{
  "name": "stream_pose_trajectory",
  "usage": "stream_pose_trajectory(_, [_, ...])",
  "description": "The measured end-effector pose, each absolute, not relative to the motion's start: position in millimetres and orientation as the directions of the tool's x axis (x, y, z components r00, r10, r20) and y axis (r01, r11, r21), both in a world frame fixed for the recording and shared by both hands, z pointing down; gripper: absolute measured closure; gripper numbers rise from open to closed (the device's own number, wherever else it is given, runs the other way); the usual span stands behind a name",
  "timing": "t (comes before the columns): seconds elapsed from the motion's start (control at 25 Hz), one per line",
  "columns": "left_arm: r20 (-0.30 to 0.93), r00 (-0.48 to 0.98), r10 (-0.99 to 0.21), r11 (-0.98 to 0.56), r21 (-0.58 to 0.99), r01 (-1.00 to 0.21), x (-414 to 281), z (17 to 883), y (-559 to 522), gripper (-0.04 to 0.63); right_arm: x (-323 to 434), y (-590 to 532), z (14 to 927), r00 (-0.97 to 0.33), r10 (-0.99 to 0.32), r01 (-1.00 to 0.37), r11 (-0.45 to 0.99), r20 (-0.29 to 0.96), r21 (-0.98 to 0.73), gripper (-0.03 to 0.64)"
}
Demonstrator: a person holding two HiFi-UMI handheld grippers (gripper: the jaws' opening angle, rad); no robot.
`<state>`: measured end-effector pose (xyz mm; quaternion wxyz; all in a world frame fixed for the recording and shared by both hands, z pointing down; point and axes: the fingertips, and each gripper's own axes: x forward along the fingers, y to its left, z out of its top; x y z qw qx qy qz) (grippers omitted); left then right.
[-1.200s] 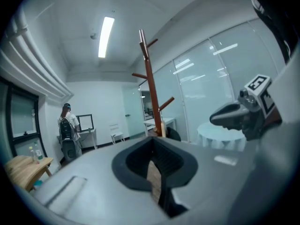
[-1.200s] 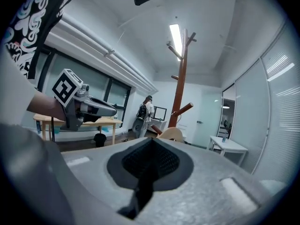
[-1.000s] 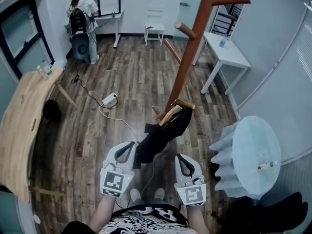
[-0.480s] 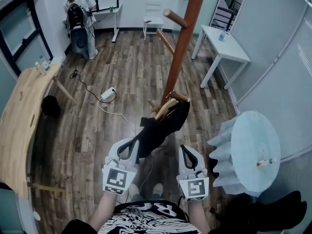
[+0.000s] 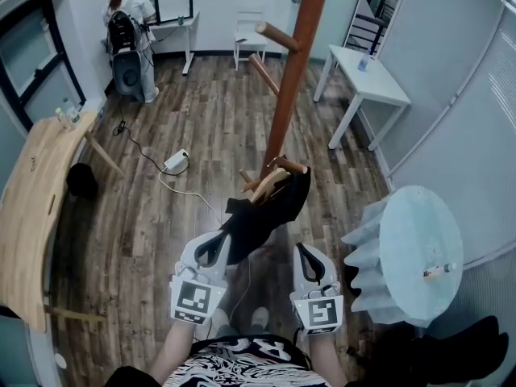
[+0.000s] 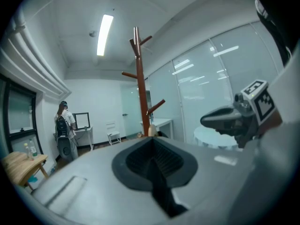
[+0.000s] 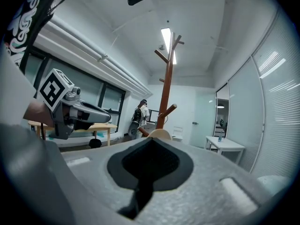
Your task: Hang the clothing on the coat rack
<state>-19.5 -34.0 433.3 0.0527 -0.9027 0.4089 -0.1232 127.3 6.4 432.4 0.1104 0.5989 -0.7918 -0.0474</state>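
A black garment [image 5: 262,216] hangs on a wooden hanger [image 5: 272,182] by the low pegs of the brown coat rack [image 5: 286,95]. My left gripper [image 5: 216,247] is shut, and the garment's lower end overlaps its tip in the head view. To the right of the garment, my right gripper [image 5: 306,258] is also shut. I see no cloth between either pair of jaws. In the left gripper view the hanger's end [image 6: 151,131] and the rack [image 6: 138,83] show just beyond the jaws. The right gripper view likewise shows the hanger's end [image 7: 161,135] before the rack [image 7: 165,88].
A person with a backpack [image 5: 129,31] stands at a far desk. A white table [image 5: 363,83] is right of the rack, a round covered table [image 5: 415,252] at near right, a wooden table [image 5: 36,192] at left. A power strip with cable [image 5: 176,161] lies on the floor.
In the head view the rack and hanging garment have slid left, so the garment now overlaps the left gripper's tip. Both grippers stay shut.
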Motion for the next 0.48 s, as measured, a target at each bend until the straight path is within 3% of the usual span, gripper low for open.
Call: stream_pose_trajectory(0.48, [0.183, 0.606, -0.774, -0.633, -0.192, -0.75, -20, 438, -39, 0.606, 143, -6, 432, -0.281, -0.951, -0.918, 0.306, 0.132, 0.251, 0.618])
